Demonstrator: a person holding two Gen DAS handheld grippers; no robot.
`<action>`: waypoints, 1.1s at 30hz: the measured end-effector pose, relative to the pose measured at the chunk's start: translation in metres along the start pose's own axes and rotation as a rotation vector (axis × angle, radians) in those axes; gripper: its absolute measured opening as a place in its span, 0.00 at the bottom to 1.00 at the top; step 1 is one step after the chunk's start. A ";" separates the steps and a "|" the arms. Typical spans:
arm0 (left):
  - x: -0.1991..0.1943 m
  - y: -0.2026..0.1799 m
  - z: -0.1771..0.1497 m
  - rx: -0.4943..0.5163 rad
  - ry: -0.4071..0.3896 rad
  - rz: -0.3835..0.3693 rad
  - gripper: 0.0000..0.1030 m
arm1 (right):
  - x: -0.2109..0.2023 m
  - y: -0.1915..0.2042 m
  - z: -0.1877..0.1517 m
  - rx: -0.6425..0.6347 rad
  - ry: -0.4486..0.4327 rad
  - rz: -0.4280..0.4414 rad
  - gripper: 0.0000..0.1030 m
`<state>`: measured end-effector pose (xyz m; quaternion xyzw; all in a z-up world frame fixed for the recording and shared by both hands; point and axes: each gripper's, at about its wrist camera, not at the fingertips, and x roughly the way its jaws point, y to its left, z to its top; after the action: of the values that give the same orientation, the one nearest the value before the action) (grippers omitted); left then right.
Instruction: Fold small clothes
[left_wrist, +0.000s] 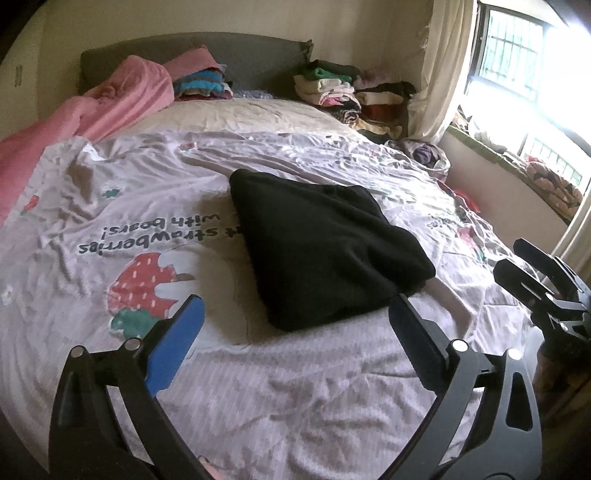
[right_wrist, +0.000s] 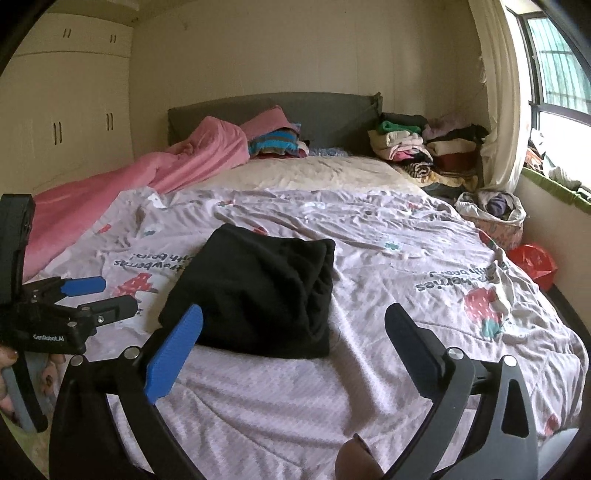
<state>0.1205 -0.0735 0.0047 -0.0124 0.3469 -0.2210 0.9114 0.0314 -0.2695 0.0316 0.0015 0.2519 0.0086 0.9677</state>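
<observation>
Black cloth (left_wrist: 325, 251) lies folded at 12 o'clock of L gripper (left_wrist: 295, 317); R gripper (right_wrist: 293, 325) equally near. Both jaws wide open, empty.

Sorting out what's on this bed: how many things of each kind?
Folded black fleece garment: 1
Pink blanket: 1
Strawberry-print quilt: 1
Open two-finger grippers: 2, left gripper, right gripper
Total: 5

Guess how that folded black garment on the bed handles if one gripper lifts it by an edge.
The black garment is probably floppy: soft stacked layers, so a single-edge lift likely unfolds it. It looks thick and fuzzy, so likely grippy rather than slippery. Pushed, it would probably bunch along with the wrinkled bedspread, not slide cleanly.
</observation>
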 end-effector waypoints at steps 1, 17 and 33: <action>-0.002 0.001 -0.002 -0.002 -0.001 0.001 0.91 | -0.001 0.001 -0.001 0.000 0.002 -0.001 0.96; -0.021 0.005 -0.029 -0.019 -0.016 0.024 0.91 | -0.014 0.014 -0.028 0.015 0.019 -0.025 0.96; -0.014 0.001 -0.041 -0.015 0.012 0.031 0.91 | -0.008 0.010 -0.051 0.031 0.080 -0.062 0.96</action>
<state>0.0857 -0.0614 -0.0182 -0.0124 0.3542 -0.2045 0.9125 -0.0007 -0.2593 -0.0085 0.0083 0.2904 -0.0250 0.9565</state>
